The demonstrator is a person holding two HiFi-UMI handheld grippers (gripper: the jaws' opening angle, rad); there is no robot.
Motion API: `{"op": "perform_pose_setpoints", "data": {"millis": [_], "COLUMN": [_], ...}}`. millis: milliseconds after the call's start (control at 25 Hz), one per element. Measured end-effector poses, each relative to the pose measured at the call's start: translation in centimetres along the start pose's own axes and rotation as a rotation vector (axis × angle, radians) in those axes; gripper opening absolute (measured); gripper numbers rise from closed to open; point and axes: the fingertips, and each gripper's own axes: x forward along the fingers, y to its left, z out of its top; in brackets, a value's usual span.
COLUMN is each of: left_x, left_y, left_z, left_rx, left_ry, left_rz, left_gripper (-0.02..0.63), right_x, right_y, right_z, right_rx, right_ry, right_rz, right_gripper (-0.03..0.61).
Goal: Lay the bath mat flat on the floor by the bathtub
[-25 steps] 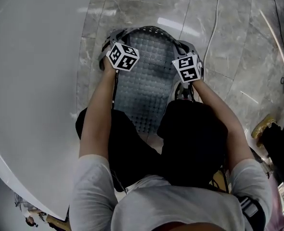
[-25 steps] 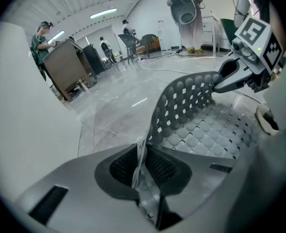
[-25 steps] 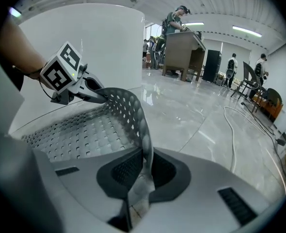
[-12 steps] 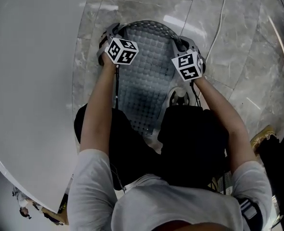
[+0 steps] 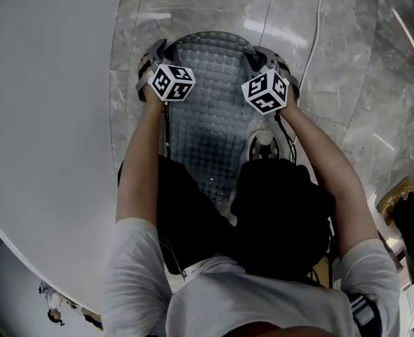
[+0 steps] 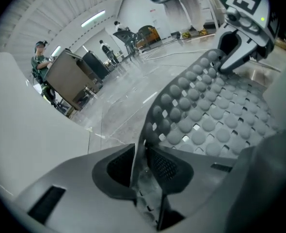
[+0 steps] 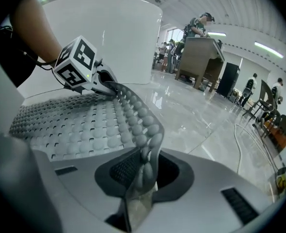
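Observation:
The grey bumpy bath mat (image 5: pixel 214 111) lies on the marble floor beside the white bathtub (image 5: pixel 45 118). Its two far corners curl up into my grippers. My left gripper (image 5: pixel 153 51) pinches the far left corner, and the mat's thin edge stands between its pads (image 6: pixel 142 161). My right gripper (image 5: pixel 257 56) pinches the far right corner, where the bumps fill the gap between its pads (image 7: pixel 144 171). Both pairs of jaws have just been opening a little, with the mat still between them. The near end of the mat is hidden under the person's knees (image 5: pixel 277 195).
A thin cable (image 5: pixel 312 34) runs across the floor beyond the right gripper. The tub wall (image 7: pixel 109 38) rises close along the mat's left edge. Far off stand a counter (image 7: pixel 201 57), chairs and several people.
The mat's far edge, arched up between the grippers a second ago, now sits lower and flatter. Both grippers have shifted slightly away from the person along the floor.

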Motion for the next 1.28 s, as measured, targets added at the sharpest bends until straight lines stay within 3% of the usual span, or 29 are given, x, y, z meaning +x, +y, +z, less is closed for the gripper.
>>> {"op": "perform_pose_setpoints", "data": {"millis": [240, 520, 680, 1000, 1280], "left_x": [1.2, 2.0, 2.2, 2.7, 1.5], "left_y": [0.6, 1.1, 1.6, 2.8, 3.2], "left_z": [0.2, 0.0, -0.1, -1.0, -0.6], "left_rx": [0.026, 0.049, -0.008, -0.254, -0.210], "left_ry": [0.020, 0.035, 0.040, 0.059, 0.005], "left_rz": [0.022, -0.030, -0.046, -0.116, -0.043], "left_gripper": [0.111, 0.173, 0.231, 0.277, 0.293], "right_x": [1.1, 2.1, 2.0, 2.3, 2.2], "right_y": [-0.7, -0.9, -1.4, -2.9, -2.8], "right_z": [-0.4, -0.3, -0.6, -0.7, -0.5], "right_rx": [0.006, 0.021, 0.052, 0.098, 0.033], "right_ry": [0.016, 0.007, 0.010, 0.002, 0.022], "right_rz": [0.009, 0.031, 0.008, -0.005, -0.046], "right_gripper": [0.077, 0.094, 0.132, 0.240, 0.253]}}
